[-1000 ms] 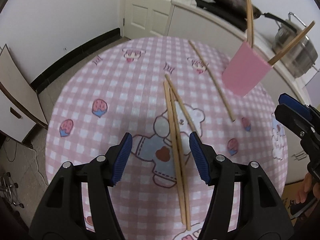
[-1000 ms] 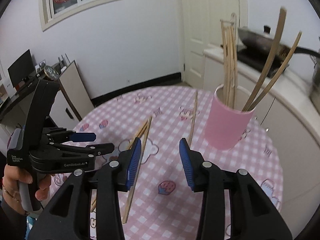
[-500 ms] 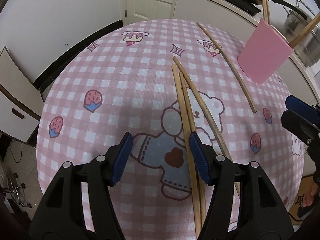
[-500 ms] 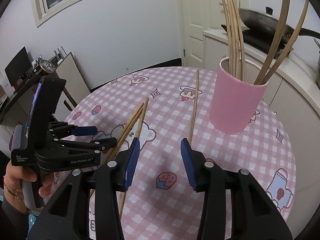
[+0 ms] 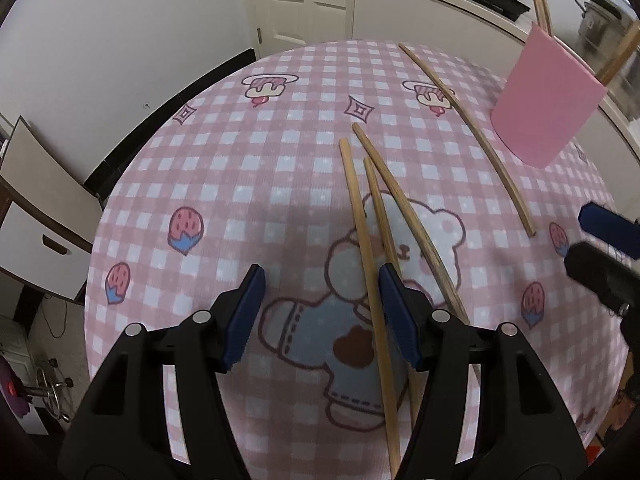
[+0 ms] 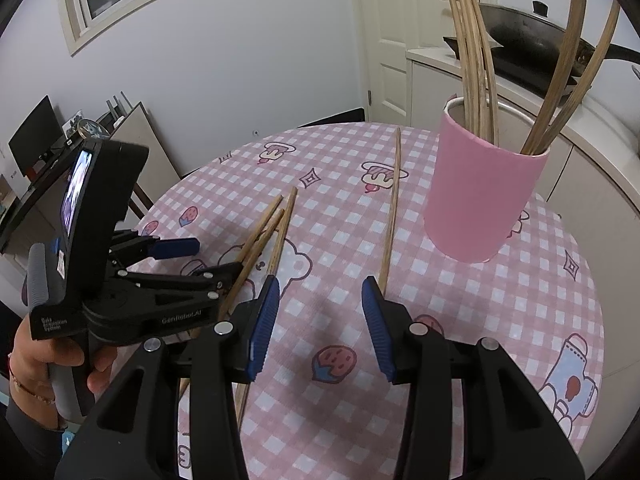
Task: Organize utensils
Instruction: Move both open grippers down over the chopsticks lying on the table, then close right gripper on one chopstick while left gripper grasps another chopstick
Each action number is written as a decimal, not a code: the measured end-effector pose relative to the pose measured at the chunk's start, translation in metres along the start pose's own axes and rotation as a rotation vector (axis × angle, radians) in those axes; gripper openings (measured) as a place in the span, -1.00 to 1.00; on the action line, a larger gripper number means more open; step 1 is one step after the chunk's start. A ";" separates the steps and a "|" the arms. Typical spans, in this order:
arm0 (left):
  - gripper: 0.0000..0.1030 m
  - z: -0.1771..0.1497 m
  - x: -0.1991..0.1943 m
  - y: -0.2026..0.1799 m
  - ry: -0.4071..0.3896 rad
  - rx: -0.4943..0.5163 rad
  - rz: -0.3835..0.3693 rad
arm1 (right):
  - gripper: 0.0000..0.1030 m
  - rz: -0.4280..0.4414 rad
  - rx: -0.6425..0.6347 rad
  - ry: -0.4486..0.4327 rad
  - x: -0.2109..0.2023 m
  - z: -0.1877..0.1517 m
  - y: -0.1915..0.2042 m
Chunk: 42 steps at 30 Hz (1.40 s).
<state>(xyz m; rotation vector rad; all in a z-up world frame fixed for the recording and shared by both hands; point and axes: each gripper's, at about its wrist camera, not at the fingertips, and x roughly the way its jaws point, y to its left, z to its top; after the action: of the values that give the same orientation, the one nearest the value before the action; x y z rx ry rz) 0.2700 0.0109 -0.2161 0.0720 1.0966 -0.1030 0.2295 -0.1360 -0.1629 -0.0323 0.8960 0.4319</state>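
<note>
Three wooden chopsticks (image 5: 362, 236) lie bunched on the pink checked tablecloth (image 5: 240, 168), and a single chopstick (image 5: 472, 128) lies apart nearer the pink cup (image 5: 548, 108). My left gripper (image 5: 320, 312) hovers open over the bunch, and the leftmost stick runs just inside its right pad. In the right wrist view the cup (image 6: 480, 196) holds several upright chopsticks. My right gripper (image 6: 320, 320) is open and empty, with the near end of the single chopstick (image 6: 390, 216) just ahead of its right fingertip. The left gripper (image 6: 204, 258) shows there over the bunch (image 6: 268, 232), held by a hand (image 6: 96, 368).
The round table's edge (image 6: 592, 320) curves close on the right. Behind it runs a white counter (image 6: 592, 152) with a dark wok (image 6: 528, 40). A door (image 5: 304, 0) stands at the back. A white cabinet (image 5: 44, 240) and a leaning board are at the left.
Both grippers have sunk closer to the table. The left one now sits lower over the bunch of chopsticks; the right one has neared the single chopstick's end. Nothing was grasped.
</note>
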 end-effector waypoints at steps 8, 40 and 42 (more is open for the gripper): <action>-0.31 0.011 0.004 0.013 0.004 -0.002 -0.015 | -0.21 0.024 0.004 0.045 0.020 0.006 0.006; -0.84 0.044 0.019 0.033 -0.019 -0.088 -0.047 | -0.90 -0.002 -0.074 0.185 0.095 0.039 0.025; -0.86 0.043 0.016 0.033 -0.020 -0.100 -0.069 | -0.90 0.005 -0.064 0.171 0.089 0.039 0.024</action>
<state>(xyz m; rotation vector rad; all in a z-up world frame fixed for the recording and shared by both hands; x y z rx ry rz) 0.3196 0.0380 -0.2107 -0.0569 1.0830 -0.1105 0.2978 -0.0755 -0.2025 -0.1268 1.0501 0.4669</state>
